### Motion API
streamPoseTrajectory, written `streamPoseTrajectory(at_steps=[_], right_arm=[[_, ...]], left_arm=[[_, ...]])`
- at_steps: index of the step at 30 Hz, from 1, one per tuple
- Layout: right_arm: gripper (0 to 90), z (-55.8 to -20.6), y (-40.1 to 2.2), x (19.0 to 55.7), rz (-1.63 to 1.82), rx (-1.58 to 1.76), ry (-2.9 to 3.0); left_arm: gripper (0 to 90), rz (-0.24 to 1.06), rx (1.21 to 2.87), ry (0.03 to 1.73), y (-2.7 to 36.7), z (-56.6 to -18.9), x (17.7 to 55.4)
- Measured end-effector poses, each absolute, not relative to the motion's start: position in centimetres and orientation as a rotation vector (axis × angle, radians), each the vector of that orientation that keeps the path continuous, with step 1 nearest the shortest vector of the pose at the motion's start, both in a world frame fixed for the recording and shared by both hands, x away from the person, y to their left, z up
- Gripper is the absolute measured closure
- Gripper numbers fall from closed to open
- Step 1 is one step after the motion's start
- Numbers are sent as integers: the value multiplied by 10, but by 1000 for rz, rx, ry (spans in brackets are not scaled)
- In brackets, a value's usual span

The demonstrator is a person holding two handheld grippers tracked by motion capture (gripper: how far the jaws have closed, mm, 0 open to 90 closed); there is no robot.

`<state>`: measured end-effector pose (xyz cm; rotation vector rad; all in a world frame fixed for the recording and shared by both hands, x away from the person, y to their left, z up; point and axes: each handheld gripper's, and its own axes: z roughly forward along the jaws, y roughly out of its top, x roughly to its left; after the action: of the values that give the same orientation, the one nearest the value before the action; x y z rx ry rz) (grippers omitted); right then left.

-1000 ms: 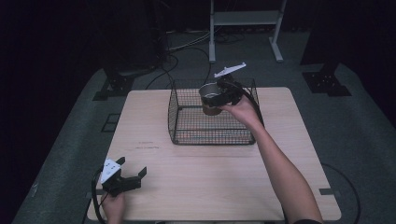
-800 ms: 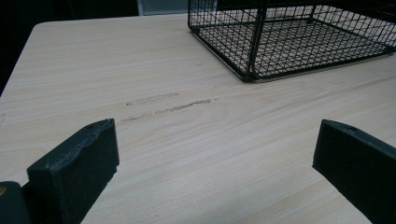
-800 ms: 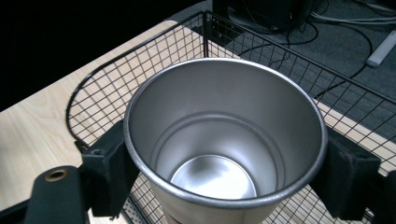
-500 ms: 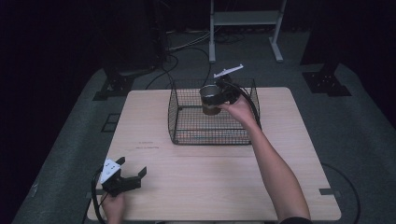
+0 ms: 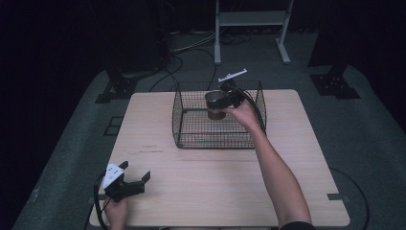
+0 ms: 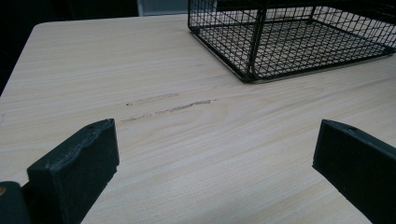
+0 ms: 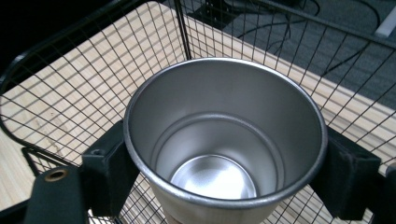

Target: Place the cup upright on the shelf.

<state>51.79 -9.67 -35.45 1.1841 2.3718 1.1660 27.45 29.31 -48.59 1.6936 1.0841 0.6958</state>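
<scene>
A steel cup hangs upright inside the black wire basket, held near the basket's rim height. My right gripper is shut on the cup, one jaw pressing each side of it just under the rim. The cup is empty and shiny inside. My left gripper rests at the table's near left corner, open, with only bare wood between its fingers. The basket's near corner lies ahead of it in the left gripper view.
The basket stands at the back middle of the light wooden table. A faint scuff mark crosses the wood in front of the left gripper. Cables and stand feet lie on the dark floor beyond.
The right gripper has carried the cup a little to the left and lower, deeper over the basket. The left gripper has stayed put.
</scene>
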Motion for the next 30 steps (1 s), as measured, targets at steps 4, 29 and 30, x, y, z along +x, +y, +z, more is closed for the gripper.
streamPoseTrajectory(at_steps=[4, 29, 30], right_arm=[[177, -360, -96, 521, 1139, 1189, 2388], [175, -393, -98, 541, 899, 1267, 2512], [175, -394, -98, 541, 888, 1267, 2515]], left_arm=[[0, 697, 1693, 1084, 293, -486, 274], [0, 688, 1656, 1088, 296, -486, 274], [0, 687, 1656, 1088, 296, -486, 274]])
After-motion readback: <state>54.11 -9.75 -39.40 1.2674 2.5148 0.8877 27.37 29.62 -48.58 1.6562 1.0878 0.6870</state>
